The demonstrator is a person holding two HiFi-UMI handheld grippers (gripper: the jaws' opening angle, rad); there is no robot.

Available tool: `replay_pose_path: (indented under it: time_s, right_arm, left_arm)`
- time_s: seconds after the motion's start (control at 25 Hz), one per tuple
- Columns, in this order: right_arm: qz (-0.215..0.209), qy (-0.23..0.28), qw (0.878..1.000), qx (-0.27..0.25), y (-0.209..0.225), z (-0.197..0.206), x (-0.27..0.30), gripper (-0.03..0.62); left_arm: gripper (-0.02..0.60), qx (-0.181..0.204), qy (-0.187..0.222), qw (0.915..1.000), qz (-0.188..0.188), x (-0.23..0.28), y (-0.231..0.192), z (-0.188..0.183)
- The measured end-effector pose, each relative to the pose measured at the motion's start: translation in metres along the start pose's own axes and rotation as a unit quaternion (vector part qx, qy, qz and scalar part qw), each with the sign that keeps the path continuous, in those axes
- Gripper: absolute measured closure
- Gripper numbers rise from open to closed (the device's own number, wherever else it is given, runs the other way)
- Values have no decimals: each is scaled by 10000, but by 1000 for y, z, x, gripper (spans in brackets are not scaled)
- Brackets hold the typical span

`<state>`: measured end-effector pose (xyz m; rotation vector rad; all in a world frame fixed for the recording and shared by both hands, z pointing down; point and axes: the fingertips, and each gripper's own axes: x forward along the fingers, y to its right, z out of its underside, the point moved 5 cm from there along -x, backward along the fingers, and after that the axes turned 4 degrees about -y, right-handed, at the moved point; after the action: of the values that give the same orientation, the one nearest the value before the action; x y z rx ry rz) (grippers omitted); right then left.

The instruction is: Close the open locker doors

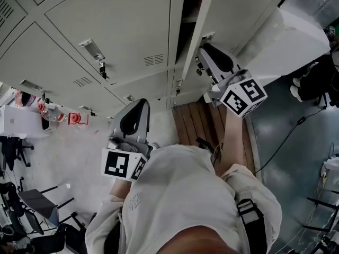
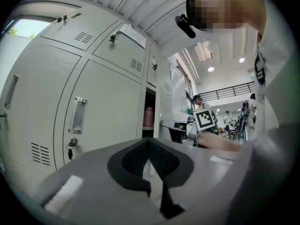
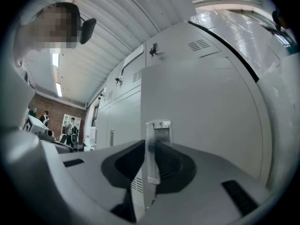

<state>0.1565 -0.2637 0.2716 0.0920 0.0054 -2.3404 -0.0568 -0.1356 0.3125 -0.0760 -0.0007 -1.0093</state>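
Note:
A bank of pale grey lockers [image 1: 106, 30] fills the top of the head view. One tall door [image 1: 238, 15] stands ajar, with a dark gap [image 1: 186, 15] beside it. My right gripper [image 1: 205, 51] is up at this door's edge. In the right gripper view its dark pads [image 3: 176, 165] sit on either side of the door's metal handle [image 3: 156, 146], shut on it. My left gripper [image 1: 137, 107] hangs lower, a short way off the closed doors, shut with nothing in it. The left gripper view shows the open compartment [image 2: 149, 97] with a pink bottle [image 2: 148, 117] inside.
A wooden slatted platform [image 1: 204, 121] lies at the lockers' foot. A table [image 1: 10, 134] with a laptop [image 1: 18, 119] and red items [image 1: 77, 118] stands at left, chairs [image 1: 32, 205] below it. Cables [image 1: 286, 136] cross the floor at right. People [image 2: 199, 108] stand far off.

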Motion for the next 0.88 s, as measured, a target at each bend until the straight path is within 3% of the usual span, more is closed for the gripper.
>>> replay_pose_path:
  time_s: [0.4, 0.88]
  right_arm:
    - [822, -538, 9872, -1259, 7, 4, 50, 536]
    - [1214, -627, 9795, -1479, 15, 5, 73, 548]
  left_arm:
    - [572, -24, -17, 9999, -149, -6, -16, 2]
    - [574, -65, -22, 9996, -265, -11, -32, 3]
